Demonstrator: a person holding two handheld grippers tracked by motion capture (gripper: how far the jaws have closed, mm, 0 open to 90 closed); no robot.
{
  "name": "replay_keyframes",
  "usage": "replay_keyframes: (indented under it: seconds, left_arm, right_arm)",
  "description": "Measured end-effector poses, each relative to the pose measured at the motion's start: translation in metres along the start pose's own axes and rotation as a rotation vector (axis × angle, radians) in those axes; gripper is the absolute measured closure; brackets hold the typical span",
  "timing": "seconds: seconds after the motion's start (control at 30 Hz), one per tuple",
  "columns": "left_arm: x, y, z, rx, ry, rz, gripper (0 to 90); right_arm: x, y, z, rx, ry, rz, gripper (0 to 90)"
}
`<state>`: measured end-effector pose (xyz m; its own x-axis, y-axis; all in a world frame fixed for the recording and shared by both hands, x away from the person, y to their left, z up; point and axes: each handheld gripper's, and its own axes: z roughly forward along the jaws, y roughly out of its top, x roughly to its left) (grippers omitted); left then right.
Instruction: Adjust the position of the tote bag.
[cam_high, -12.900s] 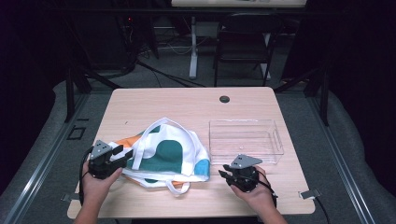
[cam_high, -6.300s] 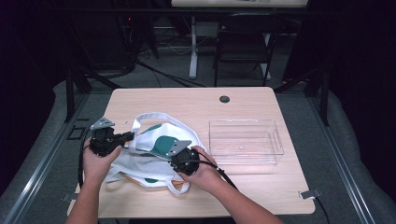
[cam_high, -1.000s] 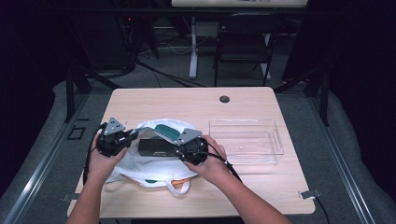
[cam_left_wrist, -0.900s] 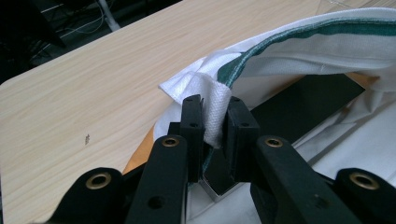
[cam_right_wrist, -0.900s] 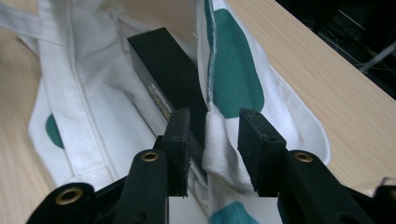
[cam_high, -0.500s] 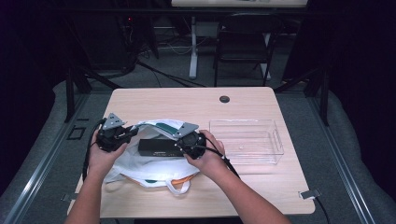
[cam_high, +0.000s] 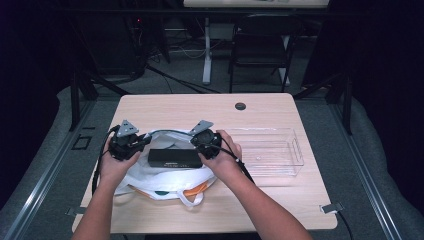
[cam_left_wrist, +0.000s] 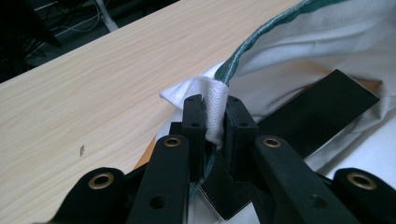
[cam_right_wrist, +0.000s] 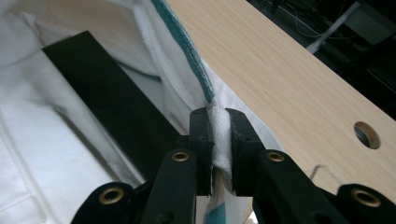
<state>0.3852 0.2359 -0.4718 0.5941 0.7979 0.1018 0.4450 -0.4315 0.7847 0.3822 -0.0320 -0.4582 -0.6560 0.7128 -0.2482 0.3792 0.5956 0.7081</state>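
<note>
A white fabric bag (cam_high: 165, 181) with green trim lies on the near left of the table, its mouth held apart. A flat black box (cam_high: 174, 158) lies inside the mouth. My left gripper (cam_high: 146, 140) is shut on a white strap at the bag's left rim (cam_left_wrist: 215, 100). My right gripper (cam_high: 196, 144) is at the right rim; its jaws have just been closing, with the white strap (cam_right_wrist: 219, 133) pinched between them. In both gripper views the box (cam_left_wrist: 322, 109) (cam_right_wrist: 105, 93) rests on white cloth just past the jaws.
A clear plastic bin (cam_high: 270, 150) stands empty to the right of the bag. The wooden table (cam_high: 200, 110) has a cable hole (cam_high: 240, 106) at its far edge. A dark chair (cam_high: 260, 45) and a desk leg stand beyond the table.
My right gripper has shifted slightly toward the table's far side with the bag's rim. The green panel seen before is now out of sight. The left gripper has stayed put.
</note>
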Motion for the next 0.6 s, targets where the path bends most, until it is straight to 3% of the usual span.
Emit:
replay_keyframes:
  seconds: [0.27,0.6]
  left_arm:
    - [0.0,-0.001,0.007,0.016,0.003,0.002,80.9]
    - [0.002,-0.001,0.015,0.038,-0.01,0.0,80.9]
  right_arm:
    - [-0.004,0.003,0.009,0.024,-0.047,-0.035,82.0]
    - [-0.01,0.002,0.02,0.044,-0.04,-0.018,82.0]
